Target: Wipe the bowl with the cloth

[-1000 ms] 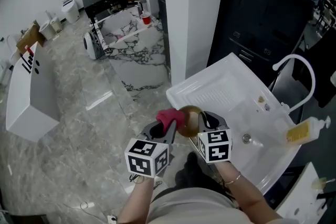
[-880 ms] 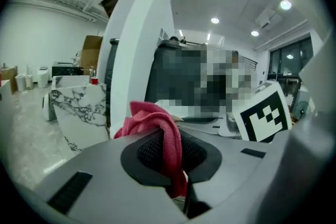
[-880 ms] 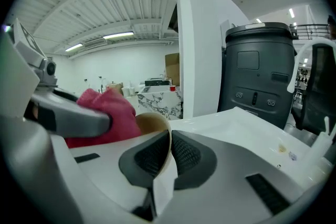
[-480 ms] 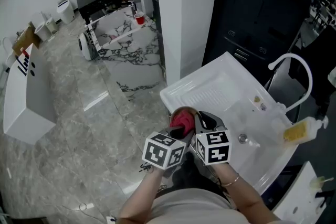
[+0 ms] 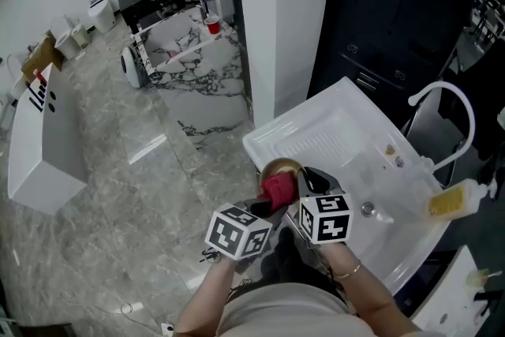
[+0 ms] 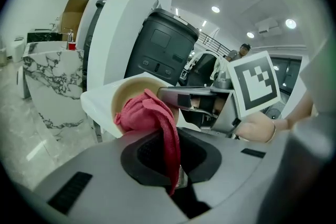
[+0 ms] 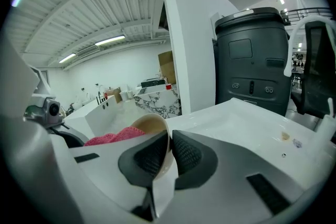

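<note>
Over the white sink point(image 5: 331, 130) my right gripper point(image 7: 168, 145) pinches the bowl point(image 7: 152, 126) by its rim — stiff, light, perhaps slippery. Left gripper point(image 6: 170, 160) is clamped on the soft cloth point(image 6: 144, 113), bunched at the bowl's mouth.

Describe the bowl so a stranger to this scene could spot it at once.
Start at the white sink with the curved faucet. At its near left corner, the right gripper pinches the rim of the bowl. It is the only tan, round thing there, and the left gripper holds a red cloth bunched at its mouth.
</note>
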`<state>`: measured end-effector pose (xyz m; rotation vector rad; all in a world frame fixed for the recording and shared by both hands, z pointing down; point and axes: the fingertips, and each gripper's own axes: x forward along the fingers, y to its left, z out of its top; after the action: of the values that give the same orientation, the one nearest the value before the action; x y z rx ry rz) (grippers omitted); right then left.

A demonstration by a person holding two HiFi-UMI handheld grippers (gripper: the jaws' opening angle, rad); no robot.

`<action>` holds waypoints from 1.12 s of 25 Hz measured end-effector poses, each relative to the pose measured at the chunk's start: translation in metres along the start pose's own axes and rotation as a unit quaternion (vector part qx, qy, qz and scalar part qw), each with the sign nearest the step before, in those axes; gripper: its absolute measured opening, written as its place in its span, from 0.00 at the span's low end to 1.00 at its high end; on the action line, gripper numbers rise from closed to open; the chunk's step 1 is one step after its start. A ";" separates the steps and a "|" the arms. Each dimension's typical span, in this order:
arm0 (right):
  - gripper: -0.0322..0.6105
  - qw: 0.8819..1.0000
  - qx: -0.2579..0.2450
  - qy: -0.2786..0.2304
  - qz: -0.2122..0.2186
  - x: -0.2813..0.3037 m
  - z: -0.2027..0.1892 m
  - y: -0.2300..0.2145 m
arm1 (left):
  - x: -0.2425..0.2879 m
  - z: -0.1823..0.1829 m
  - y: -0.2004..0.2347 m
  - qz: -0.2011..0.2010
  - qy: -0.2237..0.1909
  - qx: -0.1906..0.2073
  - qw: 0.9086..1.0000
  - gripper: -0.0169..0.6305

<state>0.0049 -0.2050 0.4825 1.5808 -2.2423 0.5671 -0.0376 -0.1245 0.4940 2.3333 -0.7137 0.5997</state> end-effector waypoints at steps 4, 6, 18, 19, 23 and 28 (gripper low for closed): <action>0.10 1.000 0.010 0.007 0.001 0.003 -0.004 -0.002 | -0.006 -0.004 0.013 0.026 -0.003 -0.001 1.000 0.09; 0.10 1.000 0.012 0.010 -0.001 0.004 -0.005 -0.003 | -0.010 -0.004 0.019 0.038 -0.003 0.001 0.999 0.09; 0.10 0.999 0.038 0.025 -0.017 0.004 -0.014 -0.022 | -0.039 0.011 0.052 0.091 -0.053 -0.026 0.994 0.09; 0.10 0.999 0.041 0.025 -0.018 0.004 -0.014 -0.024 | -0.042 0.013 0.056 0.097 -0.059 -0.028 0.993 0.09; 0.08 0.998 0.050 0.027 -0.020 0.004 -0.015 -0.029 | -0.052 0.023 0.066 0.111 -0.089 -0.033 0.989 0.09; 0.08 0.997 0.057 0.033 -0.028 0.005 -0.017 -0.039 | -0.064 0.045 0.074 0.124 -0.137 -0.037 0.982 0.09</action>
<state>0.0405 -0.2120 0.5046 1.6502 -2.1447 0.7323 -0.1205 -0.1822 0.4575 2.2995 -1.1463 0.3500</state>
